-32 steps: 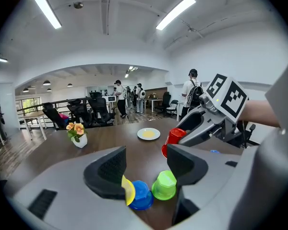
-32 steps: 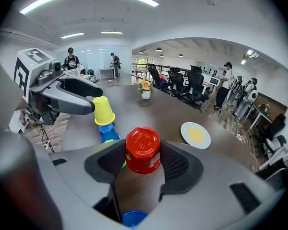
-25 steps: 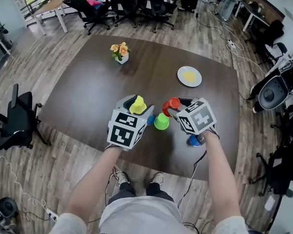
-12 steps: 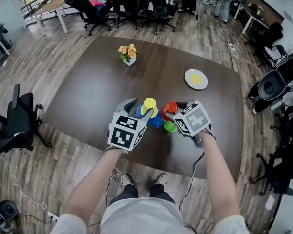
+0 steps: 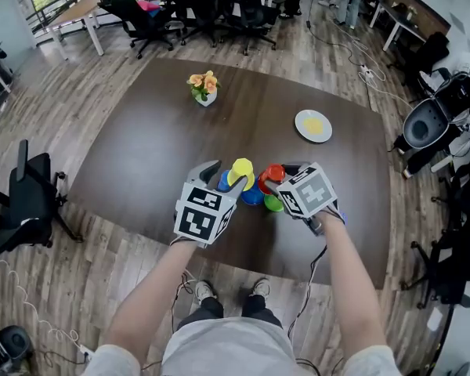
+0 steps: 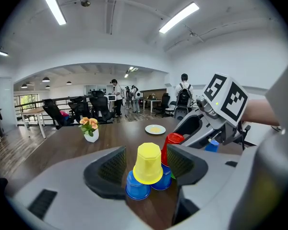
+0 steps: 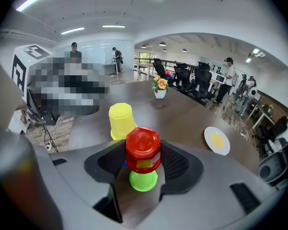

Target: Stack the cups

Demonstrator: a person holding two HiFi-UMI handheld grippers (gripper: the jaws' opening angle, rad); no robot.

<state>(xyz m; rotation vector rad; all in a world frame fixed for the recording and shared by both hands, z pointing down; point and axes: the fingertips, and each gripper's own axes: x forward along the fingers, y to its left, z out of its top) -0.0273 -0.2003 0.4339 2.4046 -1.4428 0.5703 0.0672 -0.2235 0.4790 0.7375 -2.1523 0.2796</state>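
Observation:
My left gripper (image 5: 225, 175) is shut on an upside-down yellow cup (image 6: 148, 163), which sits over two upside-down blue cups (image 6: 137, 188) standing side by side on the dark table (image 5: 141, 147). My right gripper (image 5: 280, 175) is shut on an upside-down red cup (image 7: 143, 149), held just above an upside-down green cup (image 7: 143, 180) on the table. The green cup (image 5: 272, 203) stands right of the blue pair (image 5: 251, 195). In the left gripper view another blue cup (image 6: 212, 145) shows beside the right gripper. The yellow cup (image 7: 121, 121) also appears beyond the red one.
A small white vase of flowers (image 5: 204, 87) stands at the table's far side, and a white plate with a yellow centre (image 5: 313, 125) at the far right. Office chairs (image 5: 219, 6) ring the far edge. The near table edge lies just under my hands.
Both grippers have carried their cups forward into the cluster: the yellow cup now sits over the blue pair, the red one over the green cup. In the last half second nothing moved.

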